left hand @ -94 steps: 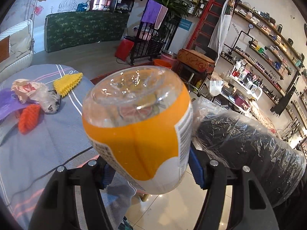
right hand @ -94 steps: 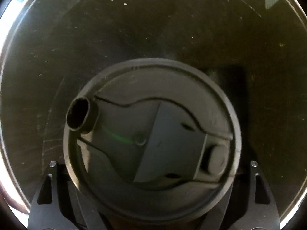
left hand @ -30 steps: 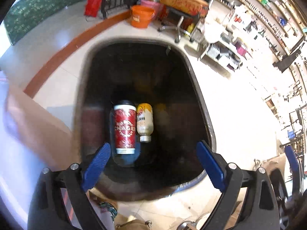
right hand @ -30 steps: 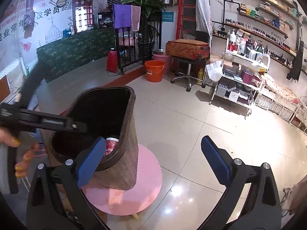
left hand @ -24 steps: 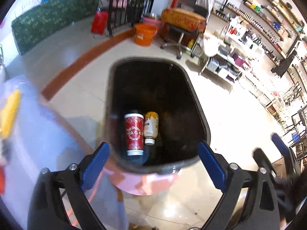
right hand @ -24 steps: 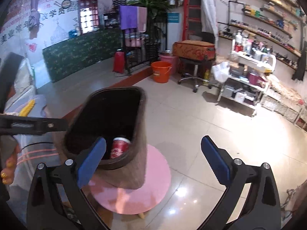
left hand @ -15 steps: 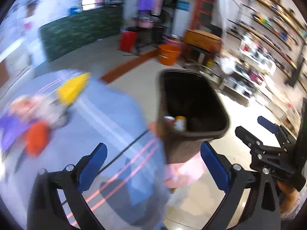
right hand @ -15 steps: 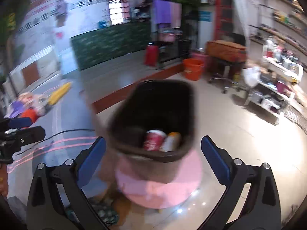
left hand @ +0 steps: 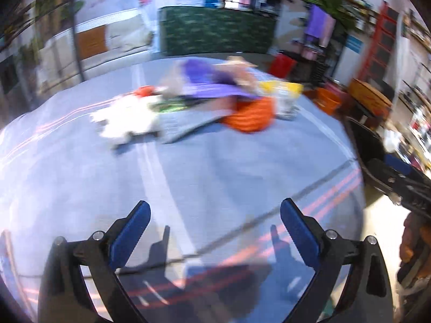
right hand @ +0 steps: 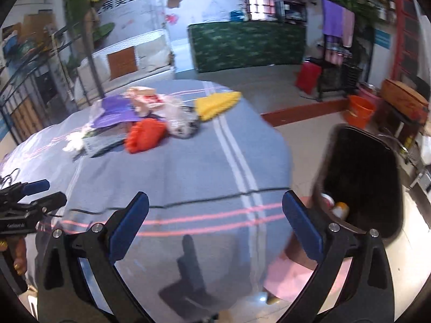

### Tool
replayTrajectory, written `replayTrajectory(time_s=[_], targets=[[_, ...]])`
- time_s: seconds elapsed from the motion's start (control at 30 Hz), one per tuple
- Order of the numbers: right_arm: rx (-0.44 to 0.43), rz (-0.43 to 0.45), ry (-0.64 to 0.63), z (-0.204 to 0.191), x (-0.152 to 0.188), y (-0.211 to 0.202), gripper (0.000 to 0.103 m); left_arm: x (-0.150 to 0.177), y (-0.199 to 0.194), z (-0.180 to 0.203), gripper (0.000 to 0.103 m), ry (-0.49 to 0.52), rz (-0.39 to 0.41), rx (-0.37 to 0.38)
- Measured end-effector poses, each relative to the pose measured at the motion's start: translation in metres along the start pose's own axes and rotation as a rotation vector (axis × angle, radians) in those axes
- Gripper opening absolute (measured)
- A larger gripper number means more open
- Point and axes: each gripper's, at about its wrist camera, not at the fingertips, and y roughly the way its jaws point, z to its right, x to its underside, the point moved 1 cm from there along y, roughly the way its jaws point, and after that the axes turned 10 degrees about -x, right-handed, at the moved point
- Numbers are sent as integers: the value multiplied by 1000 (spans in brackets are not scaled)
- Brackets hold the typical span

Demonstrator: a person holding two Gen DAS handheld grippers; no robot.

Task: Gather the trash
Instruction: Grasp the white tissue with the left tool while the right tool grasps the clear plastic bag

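Note:
Trash lies in a heap on the far side of a grey-blue tablecloth (right hand: pixel 188 167): an orange net (right hand: pixel 145 134), a yellow net (right hand: pixel 215 102), a purple bag (right hand: pixel 115 110), crumpled clear plastic (right hand: pixel 180 121) and white tissue (right hand: pixel 72 140). The left wrist view shows the same heap blurred, with the orange net (left hand: pixel 250 115) and white tissue (left hand: pixel 126 121). A dark bin (right hand: pixel 361 183) right of the table holds a red cup (right hand: pixel 327 200) and an orange bottle (right hand: pixel 340 208). My left gripper (left hand: pixel 214 231) and right gripper (right hand: pixel 214 220) hang open over the near tablecloth, holding nothing.
The bin stands on a pink round stool (right hand: pixel 285 274) by the table's right edge. A thin black cable (right hand: pixel 188 202) crosses the cloth. A green counter (right hand: pixel 247 45), an orange bucket (right hand: pixel 359 110) and a white sofa (right hand: pixel 126 59) stand beyond the table.
Both grippers dropped their items into the bin and swung left from it to face the table. The cup and orange bottle now lie in the bin.

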Motion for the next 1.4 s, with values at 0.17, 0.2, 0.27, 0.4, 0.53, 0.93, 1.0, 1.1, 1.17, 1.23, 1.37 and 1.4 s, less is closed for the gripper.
replayTrajectory(time_s=[0.17,0.2,0.27,0.4,0.53,0.93,1.0,1.1,1.17,1.23,1.37,1.4], targets=[[-18,-16,-9,-16,-10,8,98,-15,20,-54,82,-67,-36,-79],[-18,-18,-11,-18,-11,9,98,-17,25,-68,78,-111,-48,-56],[-13,-23,-18,-22,-11,9,98,-24,33,-89,77,-192,-56,0],[12,-40,-34,-28,-12,13,98,-43,53,-119,75,-293,-68,42],[23,-44,-39,-30,-16,14,98,-57,77,-122,71,-293,-78,39],[40,-69,-42,-31,-22,31,98,-76,92,-117,26,-294,-65,88],[39,-73,-45,-31,-24,35,98,-76,87,-113,22,-275,-35,78],[37,-75,-49,-31,-28,40,98,-74,75,-112,21,-256,7,68],[28,-74,-49,-29,-35,45,98,-71,64,-112,21,-256,34,55],[23,-66,-49,-28,-44,51,98,-66,50,-116,21,-275,59,55],[-2,-67,-27,-24,-64,68,98,-53,26,-121,21,-282,97,19],[-16,-74,-15,-22,-71,77,98,-49,21,-120,21,-277,102,12]])
